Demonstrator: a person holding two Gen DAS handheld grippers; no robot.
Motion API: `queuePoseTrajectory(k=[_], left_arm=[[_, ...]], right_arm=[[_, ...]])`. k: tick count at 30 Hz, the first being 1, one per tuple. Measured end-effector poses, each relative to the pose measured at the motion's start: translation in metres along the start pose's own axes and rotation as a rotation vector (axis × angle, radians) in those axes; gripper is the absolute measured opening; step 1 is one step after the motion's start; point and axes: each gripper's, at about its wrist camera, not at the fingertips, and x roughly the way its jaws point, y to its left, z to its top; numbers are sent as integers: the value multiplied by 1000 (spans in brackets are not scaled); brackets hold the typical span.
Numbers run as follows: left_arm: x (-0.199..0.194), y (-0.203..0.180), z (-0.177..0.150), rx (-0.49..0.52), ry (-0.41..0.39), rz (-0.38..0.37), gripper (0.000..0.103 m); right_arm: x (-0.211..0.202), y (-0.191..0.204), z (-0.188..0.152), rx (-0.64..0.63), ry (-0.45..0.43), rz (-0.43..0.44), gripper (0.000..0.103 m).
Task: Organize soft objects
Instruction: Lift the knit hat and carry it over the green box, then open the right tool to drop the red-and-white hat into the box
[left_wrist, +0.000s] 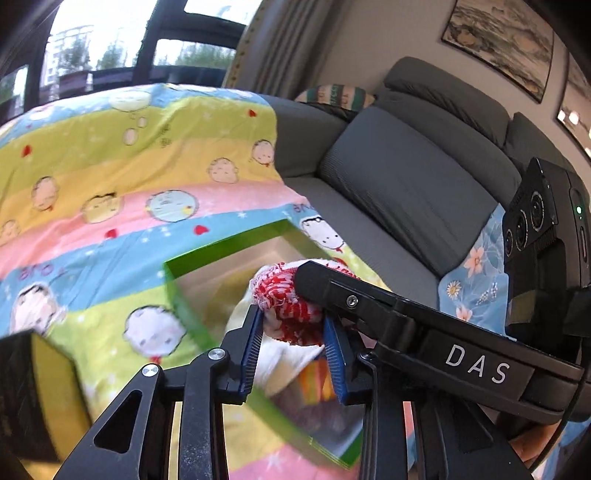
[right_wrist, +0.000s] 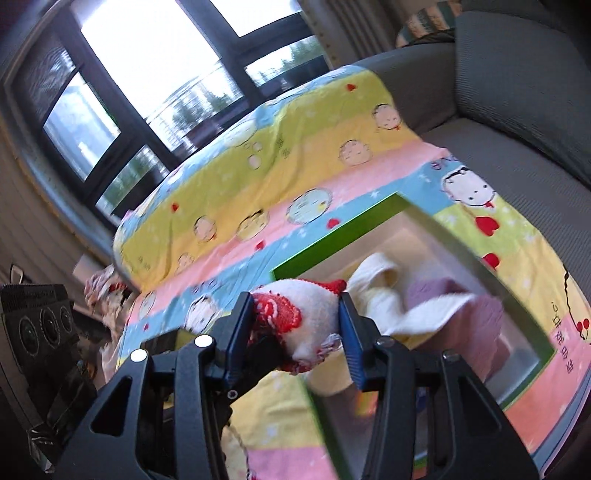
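Two grippers pinch one red-and-white knitted cloth above a green-rimmed box.
Left gripper (left_wrist: 293, 334) and right gripper (right_wrist: 297, 325) each clamp the knitted cloth (right_wrist: 295, 314) between blue pads, over the box (right_wrist: 332, 229) holding folded soft items. Under it lies a striped cartoon blanket (left_wrist: 129, 166) draped across a grey sofa (left_wrist: 406, 177), with dark-framed windows (right_wrist: 147, 74) behind and framed pictures (left_wrist: 498, 40) on the wall.
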Motion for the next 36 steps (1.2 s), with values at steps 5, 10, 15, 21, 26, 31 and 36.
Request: queuePoseTrajectory(k=[5,10,15,21,26,31,36], left_arm=[[43,-2,13,16,57,-12,31],[78,0,15,-6,102,-66,30],[100,-5,13,12,133,-37,30],[106,-3,9,-8,142,-17,30],[89,-5,10,-8,119,-10,30],[55,-4,11,-11,76,19,61],[5,3,-1,-16,37,66,77]], right_arm=[[16,-32,10,95,-12,-27,44],[30,-50,19,108,5,-105,44],[44,-67,18,136,18,-137,44],[52,-68,18,136,19,-183,47],[45,-63,19,125,0,-199,57],[18,-48,15,112,-73,-188,82],[-10,-21,-1,69,-107,-144,96]])
